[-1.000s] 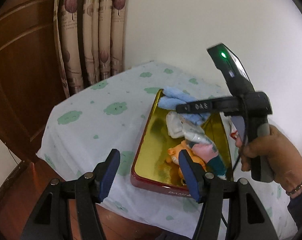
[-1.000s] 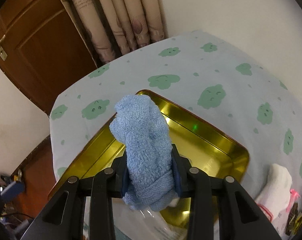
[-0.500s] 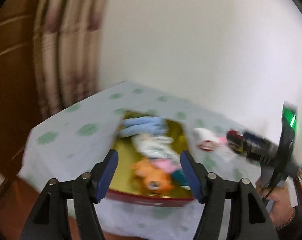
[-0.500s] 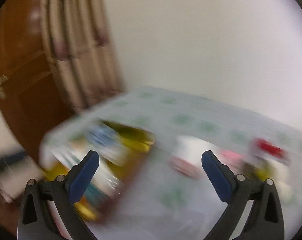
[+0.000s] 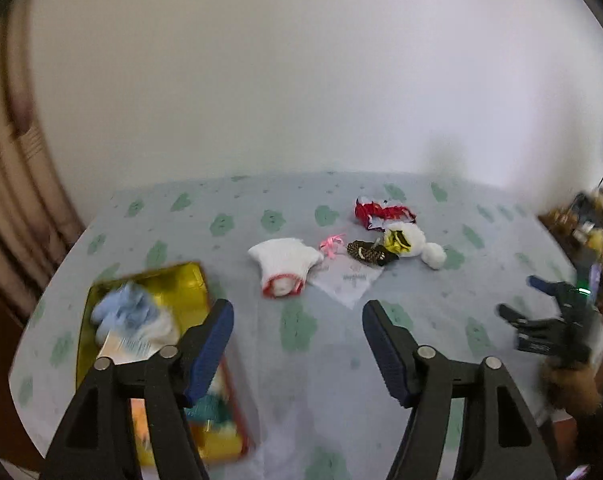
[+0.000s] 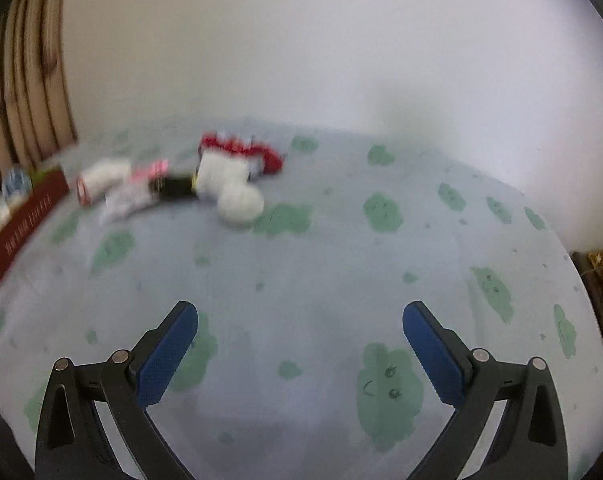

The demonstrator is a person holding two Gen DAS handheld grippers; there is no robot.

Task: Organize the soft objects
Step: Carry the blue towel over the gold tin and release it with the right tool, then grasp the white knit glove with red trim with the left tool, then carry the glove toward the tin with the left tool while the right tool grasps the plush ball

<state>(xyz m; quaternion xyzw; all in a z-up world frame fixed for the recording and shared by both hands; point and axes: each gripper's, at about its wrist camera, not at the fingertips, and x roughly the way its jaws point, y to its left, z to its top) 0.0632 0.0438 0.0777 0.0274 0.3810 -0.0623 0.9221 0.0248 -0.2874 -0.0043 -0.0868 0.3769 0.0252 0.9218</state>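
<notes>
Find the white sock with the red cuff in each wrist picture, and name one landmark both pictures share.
Left wrist: white sock, centre, right of the gold tin.
Right wrist: white sock, blurred, upper left.
Shared landmark: the red cloth behind the pile.

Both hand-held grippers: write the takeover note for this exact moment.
Left hand-held gripper: open, empty, jaws just opening.
Right hand-held gripper: open, empty, above bare tablecloth.
Done: blue towel lies in the gold tin with other soft items.
Left on the cloth: white sock, pink ribbon, dark patterned item, white pom-pom piece, red fabric.
</notes>
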